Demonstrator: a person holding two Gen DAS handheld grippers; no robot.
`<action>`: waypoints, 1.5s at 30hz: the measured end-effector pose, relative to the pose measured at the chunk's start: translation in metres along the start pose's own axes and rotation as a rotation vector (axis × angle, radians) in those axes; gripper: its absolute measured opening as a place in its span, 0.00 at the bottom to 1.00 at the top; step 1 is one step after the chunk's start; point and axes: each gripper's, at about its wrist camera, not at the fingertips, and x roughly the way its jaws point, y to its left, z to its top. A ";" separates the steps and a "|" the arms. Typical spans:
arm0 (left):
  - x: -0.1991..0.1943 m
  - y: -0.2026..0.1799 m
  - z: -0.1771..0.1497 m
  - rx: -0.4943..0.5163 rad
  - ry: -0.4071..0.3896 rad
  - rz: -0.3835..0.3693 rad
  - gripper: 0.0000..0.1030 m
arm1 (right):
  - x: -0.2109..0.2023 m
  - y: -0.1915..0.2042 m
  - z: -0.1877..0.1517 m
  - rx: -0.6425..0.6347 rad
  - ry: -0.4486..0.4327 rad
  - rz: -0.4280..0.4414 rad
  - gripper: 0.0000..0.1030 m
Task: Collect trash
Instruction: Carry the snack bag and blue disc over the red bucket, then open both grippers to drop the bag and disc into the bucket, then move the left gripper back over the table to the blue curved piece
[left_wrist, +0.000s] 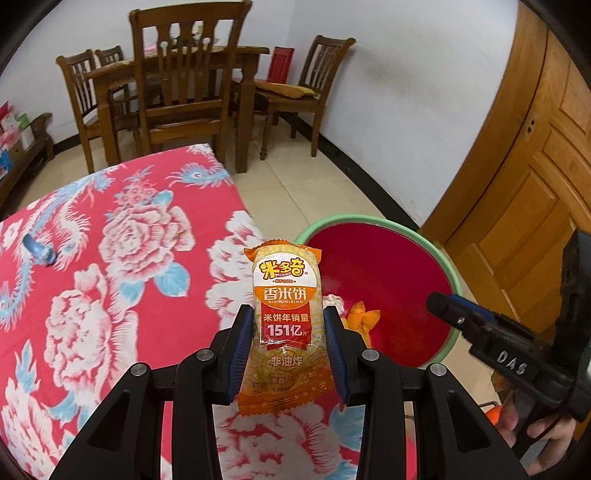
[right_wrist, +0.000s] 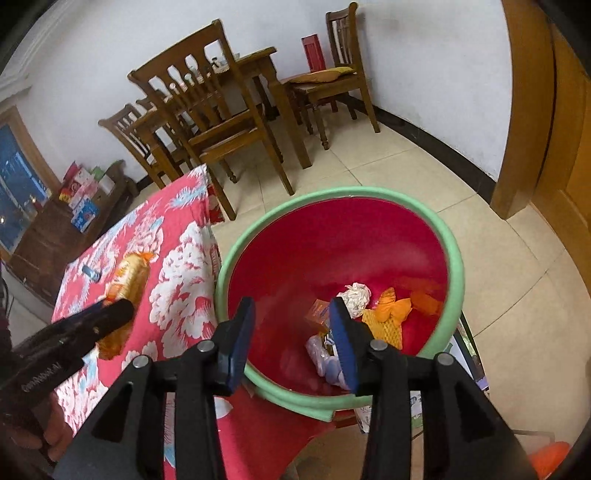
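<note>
My left gripper (left_wrist: 289, 325) is shut on an orange rice-cracker packet (left_wrist: 285, 310) and holds it upright above the right edge of the red flowered table (left_wrist: 110, 266), beside the red bin with a green rim (left_wrist: 384, 280). The packet also shows in the right wrist view (right_wrist: 127, 280). My right gripper (right_wrist: 291, 317) is open and empty above the bin (right_wrist: 332, 243). In the bin lie a white crumpled wad (right_wrist: 355, 295), orange wrappers (right_wrist: 391, 310) and a pale plastic piece (right_wrist: 325, 358).
A small blue-grey object (left_wrist: 37, 252) lies on the table at the left. Wooden chairs (left_wrist: 184, 85) and a dining table stand behind. A wooden door (left_wrist: 528, 177) is at the right. A low shelf with boxes (right_wrist: 79, 199) is at the left.
</note>
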 end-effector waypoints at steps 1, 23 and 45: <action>0.001 -0.003 0.000 0.005 0.002 -0.005 0.38 | -0.003 -0.003 0.001 0.011 -0.008 -0.001 0.42; 0.038 -0.047 0.004 0.067 0.050 -0.110 0.49 | -0.023 -0.035 0.007 0.100 -0.058 -0.027 0.42; -0.019 0.107 0.032 -0.197 -0.080 0.194 0.49 | -0.013 0.007 -0.002 0.020 -0.022 0.049 0.43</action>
